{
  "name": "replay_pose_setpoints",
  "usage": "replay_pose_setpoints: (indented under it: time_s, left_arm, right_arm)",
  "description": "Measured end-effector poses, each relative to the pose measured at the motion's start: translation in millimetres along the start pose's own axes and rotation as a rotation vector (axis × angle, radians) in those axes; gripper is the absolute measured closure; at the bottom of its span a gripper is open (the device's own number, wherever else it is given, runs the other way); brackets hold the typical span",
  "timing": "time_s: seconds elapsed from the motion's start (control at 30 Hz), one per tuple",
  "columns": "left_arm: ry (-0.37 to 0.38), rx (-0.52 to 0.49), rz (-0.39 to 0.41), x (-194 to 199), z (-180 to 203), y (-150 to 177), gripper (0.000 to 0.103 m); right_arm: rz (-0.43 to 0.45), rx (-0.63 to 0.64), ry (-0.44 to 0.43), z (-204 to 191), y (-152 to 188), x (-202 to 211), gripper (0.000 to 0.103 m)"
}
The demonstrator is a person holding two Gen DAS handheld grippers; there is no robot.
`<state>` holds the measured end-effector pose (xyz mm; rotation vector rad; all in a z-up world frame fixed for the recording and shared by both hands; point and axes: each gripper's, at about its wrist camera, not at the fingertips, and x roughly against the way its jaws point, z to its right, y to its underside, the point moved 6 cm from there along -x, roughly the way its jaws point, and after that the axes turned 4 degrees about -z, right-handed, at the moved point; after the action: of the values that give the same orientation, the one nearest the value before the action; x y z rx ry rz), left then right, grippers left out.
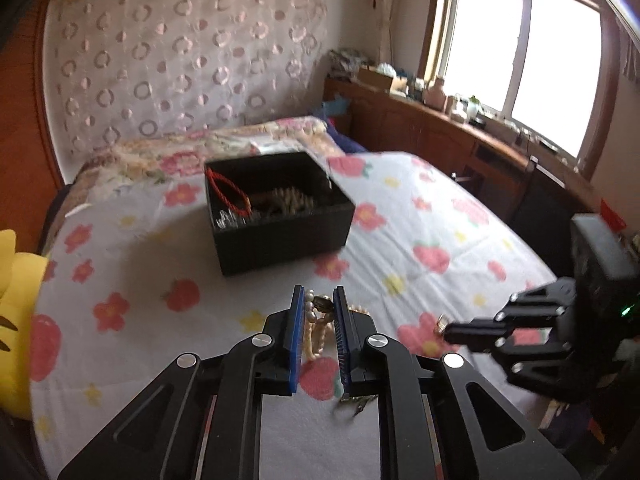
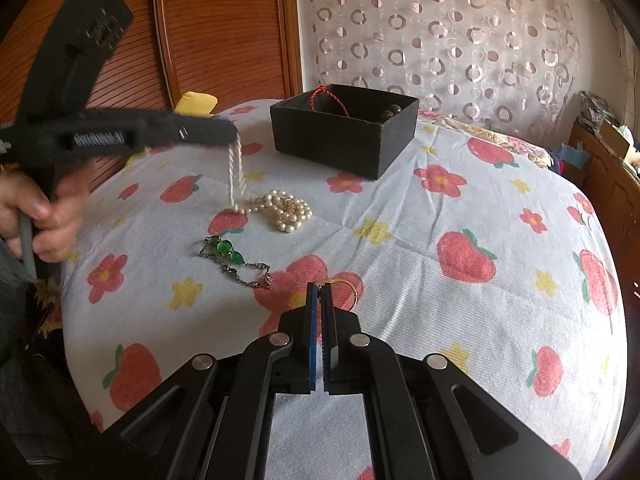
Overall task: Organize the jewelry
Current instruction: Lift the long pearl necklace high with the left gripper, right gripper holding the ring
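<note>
Pearl necklace (image 2: pixel 280 208) hangs clamped in left tongs (image 1: pixel 316 300) above bedsheet (image 2: pixel 400 240); right tongs (image 2: pixel 322 292) pinch gold ring (image 2: pixel 346 292).

The black box (image 1: pixel 276 208) is smeared by motion in the left wrist view, so the pale tangle on its floor cannot be identified. The left gripper (image 2: pixel 236 136) is likewise blurred from the right wrist. The windowsill clutter (image 1: pixel 448 98) is too small to name.

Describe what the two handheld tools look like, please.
Both match: the left tool and right tool are matte black linkages with round silver pivot pins, each carrying two flat fingers with blue ribbed pads. A small green light shows on the right body.
</note>
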<state>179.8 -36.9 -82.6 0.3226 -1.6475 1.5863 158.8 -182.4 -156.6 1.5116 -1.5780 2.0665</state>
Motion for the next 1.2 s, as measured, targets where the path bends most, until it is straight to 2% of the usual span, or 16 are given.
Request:
replay_pose_setpoints:
  time_s: [0.4, 0.77, 0.93, 1.2]
  left_arm:
    - [-0.020, 0.009, 0.149, 57.9, -1.1, -42.8, 0.090]
    - [-0.049, -0.033, 0.262, 106.6, 6.0, -86.2, 0.090]
    - [-0.049, -0.035, 0.289, 118.4, 8.8, -89.7, 0.090]
    - [-0.045, -0.031, 0.280, 117.5, 10.6, -82.8, 0.090]
  right_arm:
    - [0.000, 0.011, 0.005, -0.9, 0.4, -0.4, 0.100]
    - [0.014, 0.020, 0.008, -2.6, -0.2, 5.2, 0.102]
    - [0.013, 0.002, 0.021, 8.7, -4.7, 9.0, 0.102]
    - [-0.058, 0.000, -0.005, 17.0, -7.7, -7.1, 0.102]
